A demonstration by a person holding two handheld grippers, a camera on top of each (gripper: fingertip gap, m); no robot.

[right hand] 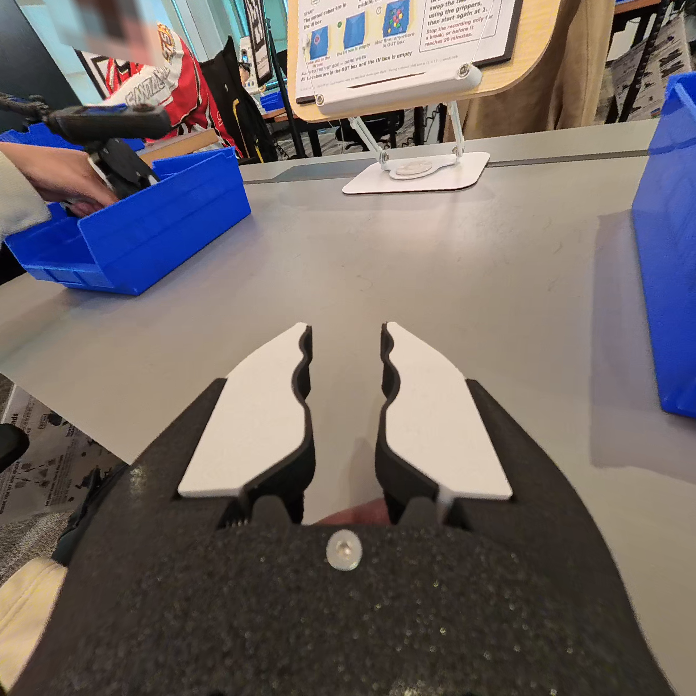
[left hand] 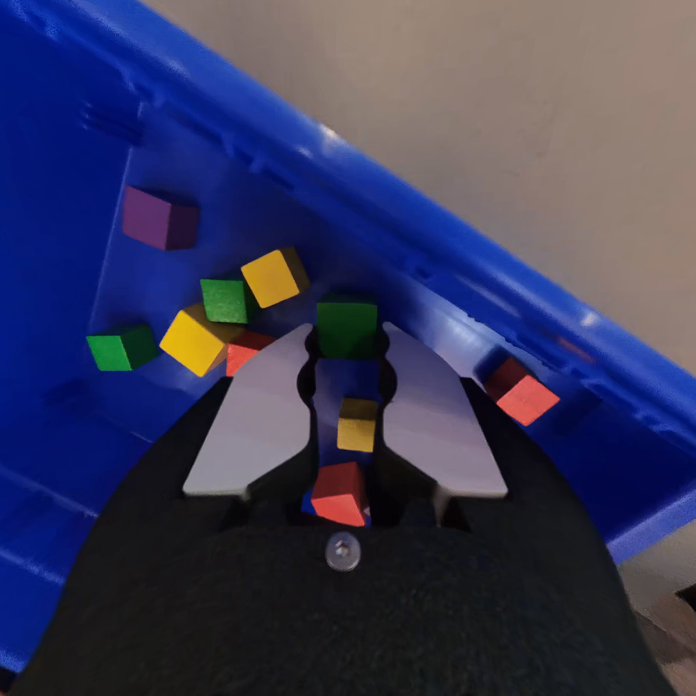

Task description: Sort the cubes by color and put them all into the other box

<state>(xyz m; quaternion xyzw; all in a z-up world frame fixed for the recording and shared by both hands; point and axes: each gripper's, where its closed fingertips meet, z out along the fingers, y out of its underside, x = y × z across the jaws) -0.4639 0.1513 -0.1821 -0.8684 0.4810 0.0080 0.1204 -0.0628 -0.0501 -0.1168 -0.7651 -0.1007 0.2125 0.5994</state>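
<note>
In the left wrist view my left gripper (left hand: 346, 331) is down inside a blue box (left hand: 433, 241), shut on a green cube (left hand: 346, 325) held between its fingertips. Loose cubes lie around it: two more green (left hand: 120, 348) (left hand: 224, 301), yellow ones (left hand: 273, 277) (left hand: 192, 342) (left hand: 356, 425), red ones (left hand: 521, 395) (left hand: 339, 493) (left hand: 241, 352) and a purple one (left hand: 158, 218). In the right wrist view my right gripper (right hand: 346, 339) is open and empty above the grey table (right hand: 376, 263). The left gripper (right hand: 120, 173) shows in the box at the left (right hand: 150, 233). A second blue box (right hand: 670, 263) stands at the right edge.
A white stand (right hand: 414, 173) holding an instruction board (right hand: 395, 56) sits at the table's far middle. A person in a red and white shirt (right hand: 177, 75) is behind the table at the left. Printed paper (right hand: 41, 470) lies below the table's near left edge. Across from one pair of fingers to the other is roughly 45 cm.
</note>
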